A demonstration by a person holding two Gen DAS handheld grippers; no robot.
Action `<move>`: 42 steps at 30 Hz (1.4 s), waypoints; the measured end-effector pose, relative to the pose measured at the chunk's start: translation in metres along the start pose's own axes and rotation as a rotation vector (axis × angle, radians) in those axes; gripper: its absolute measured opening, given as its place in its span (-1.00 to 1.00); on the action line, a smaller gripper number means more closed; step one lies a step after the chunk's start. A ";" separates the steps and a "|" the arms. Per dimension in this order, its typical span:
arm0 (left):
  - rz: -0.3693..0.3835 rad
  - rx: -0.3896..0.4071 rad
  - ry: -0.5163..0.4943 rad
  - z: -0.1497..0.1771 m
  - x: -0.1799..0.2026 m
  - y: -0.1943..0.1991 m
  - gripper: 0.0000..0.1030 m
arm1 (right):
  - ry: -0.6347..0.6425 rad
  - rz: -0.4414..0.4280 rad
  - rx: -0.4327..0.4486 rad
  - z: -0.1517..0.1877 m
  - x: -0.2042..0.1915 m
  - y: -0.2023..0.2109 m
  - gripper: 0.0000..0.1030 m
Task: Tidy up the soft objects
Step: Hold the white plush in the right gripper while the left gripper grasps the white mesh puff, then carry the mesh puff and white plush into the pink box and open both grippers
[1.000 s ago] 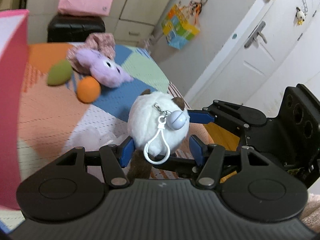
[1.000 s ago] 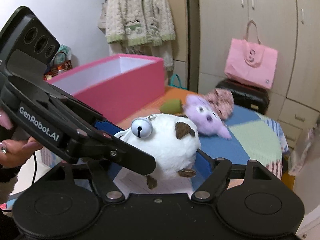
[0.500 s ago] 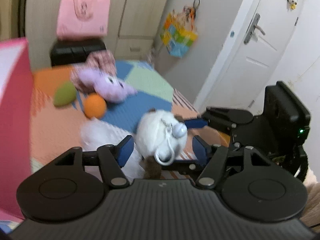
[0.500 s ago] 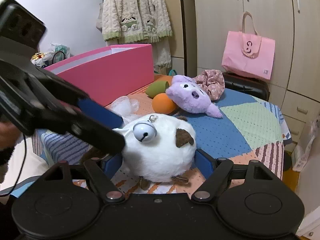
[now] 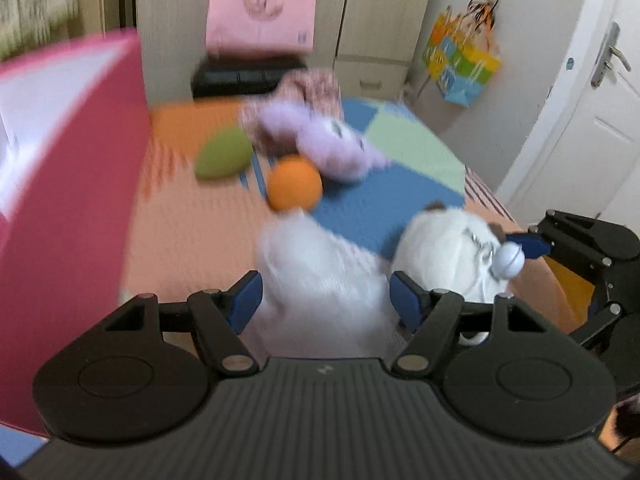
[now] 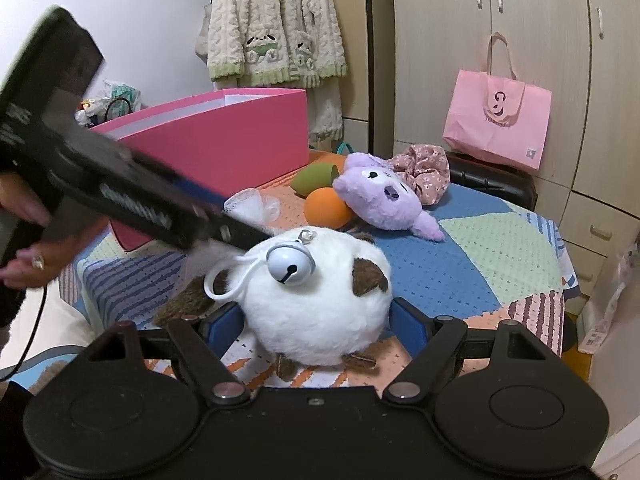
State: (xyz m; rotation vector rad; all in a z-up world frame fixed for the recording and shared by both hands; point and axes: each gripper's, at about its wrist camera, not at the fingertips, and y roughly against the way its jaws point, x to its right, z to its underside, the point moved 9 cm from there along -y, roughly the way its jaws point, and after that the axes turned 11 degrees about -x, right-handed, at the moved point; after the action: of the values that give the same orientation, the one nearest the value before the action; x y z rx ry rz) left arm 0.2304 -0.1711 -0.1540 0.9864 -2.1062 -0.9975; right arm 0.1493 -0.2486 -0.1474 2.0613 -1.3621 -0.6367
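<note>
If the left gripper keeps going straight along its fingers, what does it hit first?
Most likely the white mesh pouf lying on the patchwork cover, already between the left gripper's open jaws; the blur makes depth uncertain.

Each camera sits behind its own gripper and looks forward and down along the fingers at the table point(image 6: 480, 264). The left view is blurred and faces the pink bag point(image 5: 262, 14) and the door point(image 5: 592, 120); the right view faces the wardrobe point(image 6: 500, 40). Both share the white plush point(image 6: 316, 300), close, the purple plush point(image 5: 332, 144), and the pink box point(image 6: 224, 132).
</note>
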 end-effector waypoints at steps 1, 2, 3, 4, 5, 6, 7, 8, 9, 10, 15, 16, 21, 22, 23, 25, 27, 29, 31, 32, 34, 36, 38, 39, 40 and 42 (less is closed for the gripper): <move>0.015 -0.011 0.018 0.002 -0.001 -0.003 0.27 | 0.000 0.000 0.004 0.000 0.000 0.000 0.61; 0.027 -0.008 0.020 0.003 -0.001 -0.003 0.11 | 0.002 0.001 0.005 0.000 0.000 -0.001 0.57; 0.038 -0.009 0.009 0.005 0.001 -0.003 0.00 | 0.003 0.008 0.005 0.000 0.000 -0.001 0.52; 0.056 -0.019 0.002 0.006 0.003 -0.003 -0.16 | 0.005 0.018 0.003 0.000 -0.001 -0.002 0.51; 0.079 -0.022 0.006 0.007 0.004 -0.001 -0.25 | 0.007 0.024 0.003 0.000 -0.002 -0.001 0.48; 0.090 -0.020 0.003 0.007 0.006 0.001 -0.28 | 0.011 0.028 0.007 -0.001 -0.004 0.000 0.46; 0.085 -0.013 -0.008 0.008 0.008 0.004 -0.30 | 0.019 0.031 0.010 -0.001 -0.006 0.002 0.46; 0.072 0.001 -0.022 0.008 0.009 0.010 -0.31 | 0.026 0.034 0.011 -0.002 -0.008 0.003 0.46; 0.063 0.012 -0.031 0.008 0.011 0.014 -0.31 | 0.029 0.035 0.013 -0.003 -0.010 0.005 0.45; 0.056 0.023 -0.041 0.008 0.013 0.020 -0.31 | 0.028 0.033 0.017 -0.004 -0.012 0.008 0.45; 0.041 0.035 -0.077 0.012 0.012 0.049 -0.31 | 0.007 0.003 0.021 -0.014 -0.023 0.024 0.45; 0.041 0.029 -0.081 0.014 0.011 0.055 -0.31 | 0.004 -0.009 0.017 -0.016 -0.026 0.027 0.45; 0.004 0.001 -0.117 0.033 0.003 0.083 -0.31 | -0.009 -0.072 -0.033 -0.024 -0.050 0.038 0.45; 0.000 -0.006 -0.116 0.036 0.001 0.088 -0.31 | -0.010 -0.086 -0.042 -0.025 -0.055 0.039 0.45; -0.005 -0.015 -0.107 0.041 -0.002 0.094 -0.31 | -0.011 -0.100 -0.055 -0.026 -0.062 0.041 0.45; -0.006 -0.028 -0.090 0.049 -0.010 0.105 -0.31 | 0.001 -0.119 -0.067 -0.029 -0.076 0.043 0.45; -0.010 -0.043 -0.075 0.057 -0.018 0.117 -0.31 | 0.024 -0.136 -0.071 -0.032 -0.091 0.046 0.45; -0.014 -0.055 -0.059 0.063 -0.026 0.129 -0.31 | 0.044 -0.160 -0.081 -0.036 -0.105 0.047 0.45; -0.022 -0.059 -0.048 0.069 -0.034 0.140 -0.31 | 0.054 -0.189 -0.095 -0.042 -0.118 0.048 0.45; -0.029 -0.059 -0.049 0.072 -0.038 0.147 -0.31 | 0.060 -0.200 -0.101 -0.044 -0.123 0.049 0.45; -0.051 -0.060 -0.057 0.075 -0.044 0.159 -0.31 | 0.075 -0.226 -0.110 -0.051 -0.133 0.051 0.45; -0.076 -0.062 -0.058 0.077 -0.051 0.172 -0.31 | 0.091 -0.250 -0.118 -0.058 -0.144 0.052 0.45; -0.101 -0.053 -0.063 0.076 -0.057 0.183 -0.31 | 0.111 -0.266 -0.119 -0.066 -0.154 0.052 0.45; -0.112 -0.046 -0.063 0.074 -0.061 0.188 -0.31 | 0.122 -0.270 -0.116 -0.071 -0.158 0.052 0.45; -0.122 -0.037 -0.063 0.072 -0.064 0.193 -0.31 | 0.135 -0.271 -0.111 -0.077 -0.163 0.053 0.45; -0.144 -0.011 -0.061 0.067 -0.073 0.204 -0.31 | 0.147 -0.274 -0.101 -0.087 -0.168 0.053 0.46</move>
State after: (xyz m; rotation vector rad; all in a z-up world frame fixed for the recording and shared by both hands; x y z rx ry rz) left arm 0.1453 0.0033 -0.0367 1.1281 -2.1000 -1.1217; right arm 0.1117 -0.0912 -0.0361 2.1836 -0.9550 -0.6386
